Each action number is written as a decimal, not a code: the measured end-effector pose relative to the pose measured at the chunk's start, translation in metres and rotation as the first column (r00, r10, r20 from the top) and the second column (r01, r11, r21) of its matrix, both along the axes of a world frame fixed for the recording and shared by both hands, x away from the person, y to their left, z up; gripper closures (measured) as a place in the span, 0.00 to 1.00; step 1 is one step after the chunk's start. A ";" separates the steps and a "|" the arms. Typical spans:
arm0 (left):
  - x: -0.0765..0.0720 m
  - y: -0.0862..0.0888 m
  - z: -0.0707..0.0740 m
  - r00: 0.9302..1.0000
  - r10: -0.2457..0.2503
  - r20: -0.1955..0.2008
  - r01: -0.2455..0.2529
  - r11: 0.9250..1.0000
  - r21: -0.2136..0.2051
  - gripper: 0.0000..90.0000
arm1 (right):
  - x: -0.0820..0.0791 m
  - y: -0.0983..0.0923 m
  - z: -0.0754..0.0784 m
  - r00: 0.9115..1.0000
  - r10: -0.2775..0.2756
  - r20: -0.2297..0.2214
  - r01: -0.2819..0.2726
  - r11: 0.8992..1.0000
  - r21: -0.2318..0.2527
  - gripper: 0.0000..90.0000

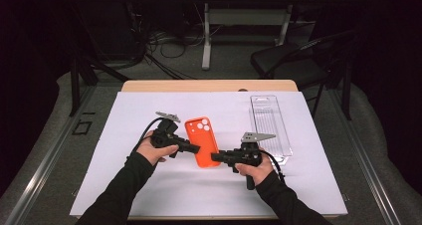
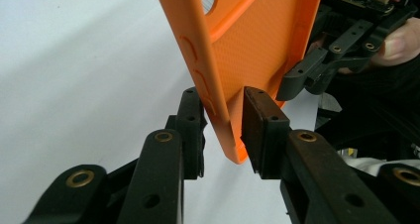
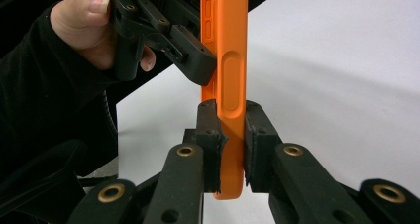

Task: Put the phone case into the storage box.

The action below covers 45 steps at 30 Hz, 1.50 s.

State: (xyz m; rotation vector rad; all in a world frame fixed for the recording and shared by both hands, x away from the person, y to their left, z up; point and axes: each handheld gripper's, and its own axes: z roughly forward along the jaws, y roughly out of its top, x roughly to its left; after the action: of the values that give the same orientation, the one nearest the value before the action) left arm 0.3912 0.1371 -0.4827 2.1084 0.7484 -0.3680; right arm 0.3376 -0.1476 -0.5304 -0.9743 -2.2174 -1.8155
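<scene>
1. The orange phone case (image 1: 201,141) is held up off the white tabletop (image 1: 149,190), near its middle, between the two hand-held grippers.
2. The right hand-held gripper (image 3: 230,122) is clenched on one edge of the case; its pads press both faces of the side wall beside the long button cutout.
3. The left hand-held gripper (image 2: 222,116) straddles the opposite edge. One pad lies against the outer wall, while a gap shows at the other, so this grasp looks not quite finished.
4. By the look of it the case is already out of its packaging; what remains is to seat the left grasp and then flex, turn or set the case down.
5. The clear plastic package (image 1: 269,125) lies empty at the right, well apart from the case.
6. Nothing stands between the grippers; the person's hands and trailing cables stay near the close edge.
</scene>
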 end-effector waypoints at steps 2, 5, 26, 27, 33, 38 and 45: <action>0.001 0.000 -0.001 1.000 -0.006 -0.003 0.006 1.000 -0.003 0.79 | 0.000 0.000 0.000 1.000 0.001 0.002 -0.001 1.000 0.006 0.90; 0.001 0.000 -0.001 1.000 -0.006 0.004 0.006 1.000 -0.002 0.80 | 0.001 -0.001 -0.001 1.000 0.006 0.006 -0.006 1.000 0.005 0.90; 0.004 0.003 -0.002 1.000 -0.018 -0.011 0.017 1.000 -0.020 0.86 | 0.003 -0.002 -0.002 1.000 0.007 0.022 -0.007 1.000 0.001 0.90; 0.004 0.003 -0.002 1.000 -0.019 -0.011 0.019 1.000 -0.020 0.86 | 0.003 -0.002 -0.002 1.000 0.006 0.020 -0.006 1.000 0.000 0.90; 0.005 0.003 -0.002 1.000 -0.024 -0.010 0.024 0.999 -0.022 0.87 | 0.003 -0.002 -0.002 1.000 0.002 0.023 -0.002 1.000 -0.003 0.90; 0.005 0.004 -0.003 1.000 -0.028 -0.014 0.028 0.999 -0.025 0.88 | 0.003 -0.002 -0.002 0.999 -0.001 0.032 0.001 1.000 -0.010 0.90; 0.008 0.004 -0.005 0.999 -0.037 -0.030 0.036 0.999 -0.034 0.89 | 0.004 -0.003 -0.002 0.999 0.000 0.033 0.001 1.000 -0.018 0.90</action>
State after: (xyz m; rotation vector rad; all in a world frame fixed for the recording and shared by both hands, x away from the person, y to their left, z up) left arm 0.3987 0.1416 -0.4872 2.0912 0.7171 -0.4312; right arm 0.3411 -0.1501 -0.5328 -0.9549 -2.2570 -1.8283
